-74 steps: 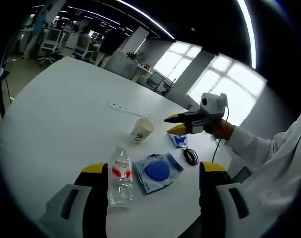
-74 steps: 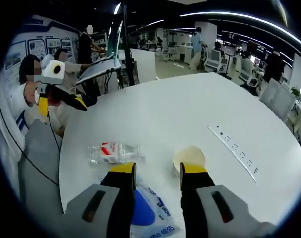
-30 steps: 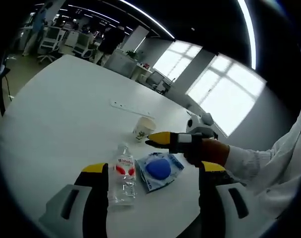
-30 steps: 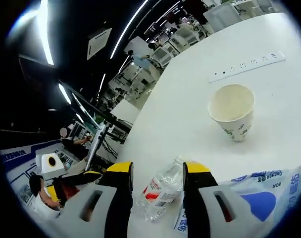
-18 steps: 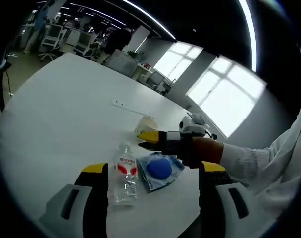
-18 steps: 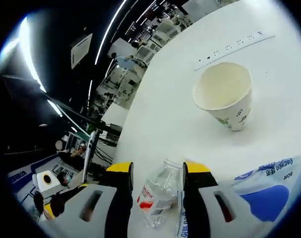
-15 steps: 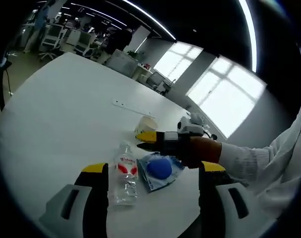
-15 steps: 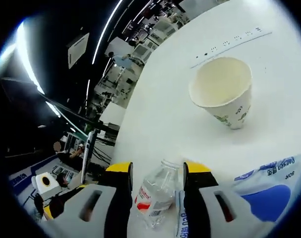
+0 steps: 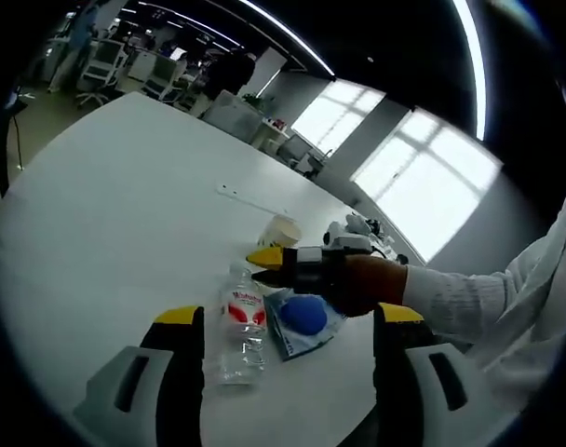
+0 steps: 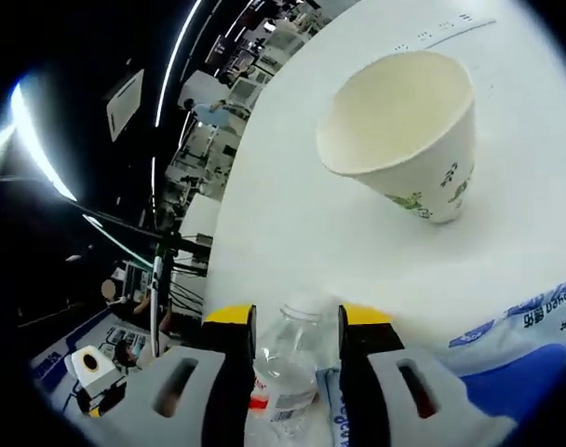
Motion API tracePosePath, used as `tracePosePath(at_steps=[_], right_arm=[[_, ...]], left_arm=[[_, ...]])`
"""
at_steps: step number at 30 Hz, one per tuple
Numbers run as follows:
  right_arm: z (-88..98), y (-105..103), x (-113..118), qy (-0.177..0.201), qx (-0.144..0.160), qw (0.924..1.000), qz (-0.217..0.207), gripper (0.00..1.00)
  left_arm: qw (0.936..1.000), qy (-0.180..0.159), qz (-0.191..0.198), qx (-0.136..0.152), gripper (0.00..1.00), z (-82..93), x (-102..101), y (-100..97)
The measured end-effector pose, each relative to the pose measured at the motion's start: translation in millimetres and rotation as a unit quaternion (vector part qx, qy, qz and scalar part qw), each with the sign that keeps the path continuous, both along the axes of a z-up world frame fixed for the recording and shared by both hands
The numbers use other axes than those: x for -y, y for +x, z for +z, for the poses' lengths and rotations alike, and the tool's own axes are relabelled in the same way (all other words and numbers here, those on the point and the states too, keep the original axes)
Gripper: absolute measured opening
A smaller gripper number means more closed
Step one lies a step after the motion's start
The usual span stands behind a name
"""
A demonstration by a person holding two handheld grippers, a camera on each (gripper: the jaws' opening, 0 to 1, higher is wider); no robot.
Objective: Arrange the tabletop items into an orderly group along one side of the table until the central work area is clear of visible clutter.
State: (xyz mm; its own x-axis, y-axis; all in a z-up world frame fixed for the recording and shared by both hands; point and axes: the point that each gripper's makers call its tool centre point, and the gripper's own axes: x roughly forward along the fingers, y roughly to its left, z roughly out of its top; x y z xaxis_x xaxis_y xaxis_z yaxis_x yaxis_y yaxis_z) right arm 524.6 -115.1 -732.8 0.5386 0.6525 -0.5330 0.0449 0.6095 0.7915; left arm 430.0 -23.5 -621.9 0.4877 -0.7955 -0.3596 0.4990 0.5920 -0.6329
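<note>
White tabletop (image 9: pixel 106 214) is seen carrying a lying water bottle (image 9: pixel 242 321), a blue packet (image 9: pixel 303 318) and a paper cup (image 10: pixel 406 130). The left gripper (image 9: pixel 285 328) is held wide open above the bottle. The right gripper (image 10: pixel 288 321) is reached in sideways, jaws narrowly parted around the bottle's neck; contact cannot be told.

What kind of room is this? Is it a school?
More likely a big open office. The white table has a power strip set into it, desks and office chairs stand further back under long ceiling strip lights, and people are standing by a counter.
</note>
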Motion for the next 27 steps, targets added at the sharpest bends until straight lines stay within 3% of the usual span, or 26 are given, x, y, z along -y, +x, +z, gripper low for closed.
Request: tracePosePath(at_steps=[27], right_arm=[[-15.7, 7.1, -11.6, 0.006, -0.011, 0.9999, -0.008, 0.21]], left_arm=[[0.9999, -0.006, 0.007, -0.007, 0.75, -12.2, -8.2, 5.2]])
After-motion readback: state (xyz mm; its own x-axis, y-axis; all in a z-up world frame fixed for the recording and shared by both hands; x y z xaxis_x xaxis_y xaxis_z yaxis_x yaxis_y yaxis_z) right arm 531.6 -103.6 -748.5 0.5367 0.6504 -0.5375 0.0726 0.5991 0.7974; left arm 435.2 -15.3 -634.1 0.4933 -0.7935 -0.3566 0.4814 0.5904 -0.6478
